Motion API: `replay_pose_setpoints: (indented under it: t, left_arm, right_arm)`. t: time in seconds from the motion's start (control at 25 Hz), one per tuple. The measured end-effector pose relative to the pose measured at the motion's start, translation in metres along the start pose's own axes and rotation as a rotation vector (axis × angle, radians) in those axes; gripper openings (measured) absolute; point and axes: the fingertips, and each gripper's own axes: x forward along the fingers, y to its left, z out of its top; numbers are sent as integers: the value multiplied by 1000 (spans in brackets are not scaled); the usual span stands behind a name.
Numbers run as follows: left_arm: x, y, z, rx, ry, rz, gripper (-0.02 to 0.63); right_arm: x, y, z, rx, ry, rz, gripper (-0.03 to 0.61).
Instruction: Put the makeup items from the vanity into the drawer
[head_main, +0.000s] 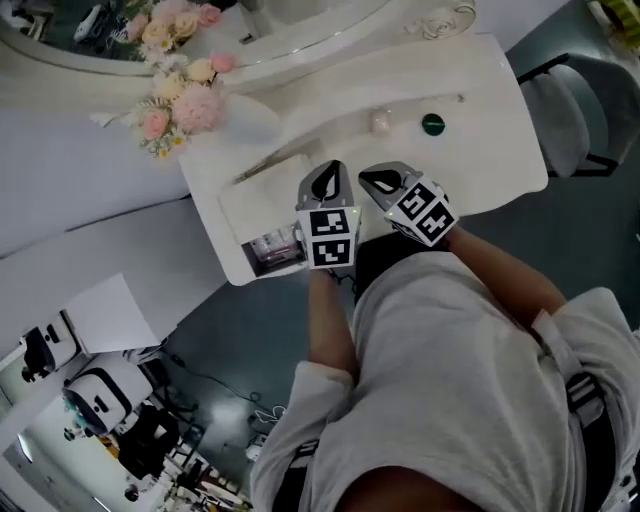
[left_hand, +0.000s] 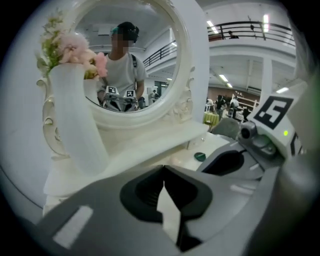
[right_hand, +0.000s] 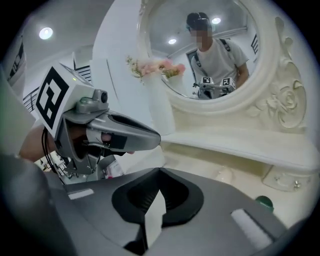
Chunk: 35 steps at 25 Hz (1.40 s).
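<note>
Head view: the left gripper (head_main: 333, 170) and right gripper (head_main: 372, 180) hang side by side over the vanity's (head_main: 490, 80) front edge. A green round item (head_main: 432, 124) lies at 1 o'clock from them, with a pale pinkish item (head_main: 381, 122) beside it. The open drawer (head_main: 240, 215) at 8 o'clock holds what may be a clear box. Left gripper view: jaws together, nothing between them, green item (left_hand: 199, 156) at 1 o'clock. Right gripper view: jaws together, empty, green item (right_hand: 264, 201) at 4 o'clock.

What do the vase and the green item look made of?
The vase is matte white and evenly smooth with no sharp glints, so likely ceramic or frosted glass. The green item is a small round piece with a slight sheen, probably plastic, though it is too small to be sure.
</note>
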Motion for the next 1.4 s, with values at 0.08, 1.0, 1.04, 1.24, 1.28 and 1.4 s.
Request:
replay_pose_setpoints:
  t: [0.08, 1.0, 1.04, 1.24, 1.28, 1.4]
  left_arm:
    - [10, -3, -3, 22, 27, -30, 3]
    - [149, -63, -25, 195, 324, -149, 247]
    - [154, -63, -26, 188, 328, -148, 255]
    - [173, -61, -38, 185, 370, -118, 282]
    - [175, -60, -40, 182, 382, -112, 277]
    - [174, -59, -45, 172, 403, -101, 205]
  right_arm:
    - [-1, -8, -2, 19, -9, -36, -2]
    - [-98, -120, -72, 151, 3, -325, -2]
    - [-101, -123, -74, 157, 2, -333, -2]
    - [-115, -131, -84, 183, 3, -354, -2]
    - [-117, -132, -85, 186, 3, -356, -2]
    - [-122, -134, -86, 191, 2, -363, -2]
